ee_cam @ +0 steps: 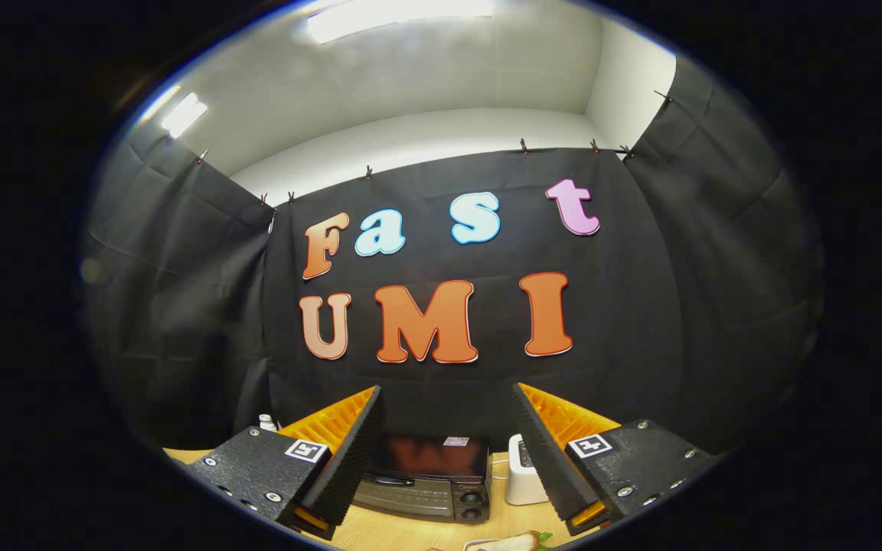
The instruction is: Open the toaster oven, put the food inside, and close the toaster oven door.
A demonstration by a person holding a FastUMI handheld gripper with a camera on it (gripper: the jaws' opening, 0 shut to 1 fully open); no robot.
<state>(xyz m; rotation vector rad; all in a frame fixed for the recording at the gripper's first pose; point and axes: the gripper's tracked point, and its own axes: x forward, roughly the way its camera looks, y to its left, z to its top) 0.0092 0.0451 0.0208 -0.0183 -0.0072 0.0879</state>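
A dark toaster oven (pixel 429 478) stands on the wooden table (pixel 403 532) below and ahead of my fingers, its door closed, with a handle across the top of the door and two knobs (pixel 472 505) at its right end. My gripper (pixel 447 413) is held high above the table, open, with nothing between its fingers. A piece of food that looks like a sandwich (pixel 514 543) lies on a plate just in front of the oven, near the right finger; most of it is hidden.
A small white appliance (pixel 524 480) stands just right of the oven. A small white bottle (pixel 266 422) peeks out behind the left finger. Black cloth walls close in the booth behind and at both sides.
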